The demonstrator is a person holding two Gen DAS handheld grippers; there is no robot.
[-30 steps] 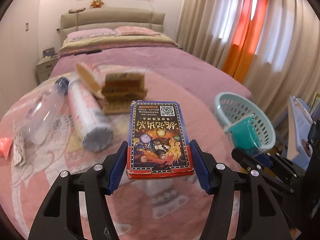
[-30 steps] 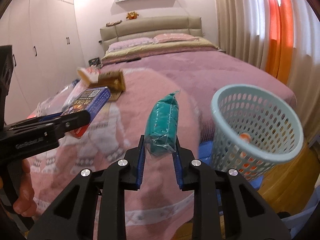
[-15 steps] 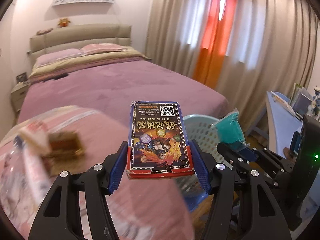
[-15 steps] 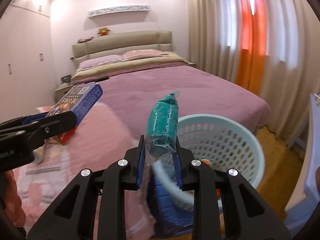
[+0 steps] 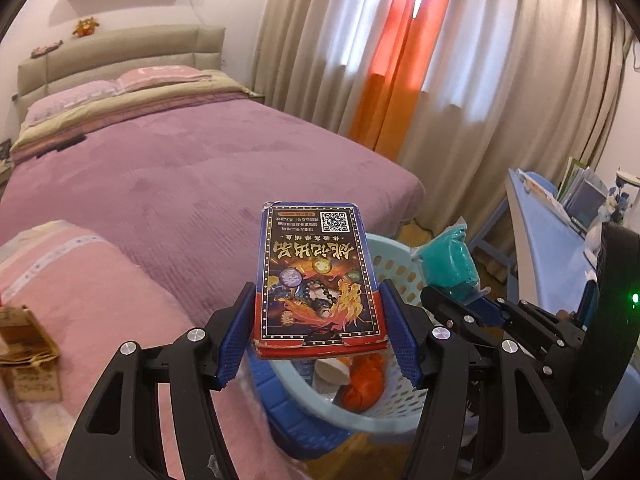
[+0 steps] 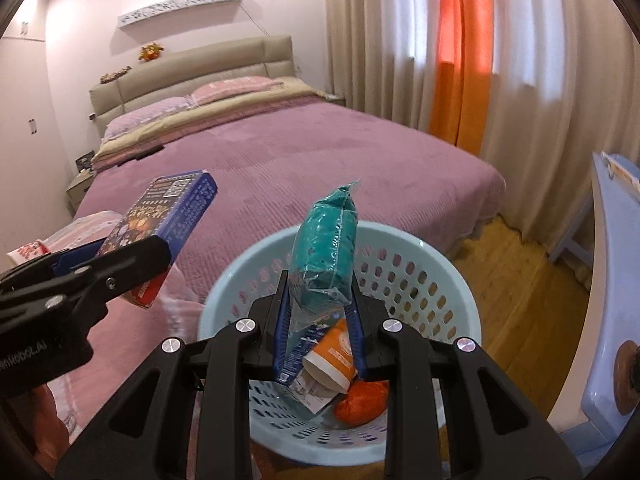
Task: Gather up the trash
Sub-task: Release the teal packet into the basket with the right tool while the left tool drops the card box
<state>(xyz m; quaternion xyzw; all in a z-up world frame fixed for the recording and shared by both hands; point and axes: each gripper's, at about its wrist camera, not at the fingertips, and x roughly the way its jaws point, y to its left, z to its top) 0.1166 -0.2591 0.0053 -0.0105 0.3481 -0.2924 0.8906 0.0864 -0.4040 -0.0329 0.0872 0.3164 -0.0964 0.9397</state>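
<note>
The left gripper (image 5: 318, 334) is gripping a printed card box (image 5: 318, 276) by its long sides, holding it above the near rim of the pale blue basket (image 6: 452, 280). The right gripper (image 6: 318, 322) is clamping a teal packet (image 6: 326, 248) upright directly over the basket's mouth, evidently for a clean drop. A paper cup (image 6: 332, 354) and an orange bag (image 6: 364, 400) are lying inside.

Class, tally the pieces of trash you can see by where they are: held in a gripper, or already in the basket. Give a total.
Held in a gripper: 2, the blue card box and the teal packet
In the basket: 3, the orange cup, orange bag, printed wrapper
Total: 5
</note>
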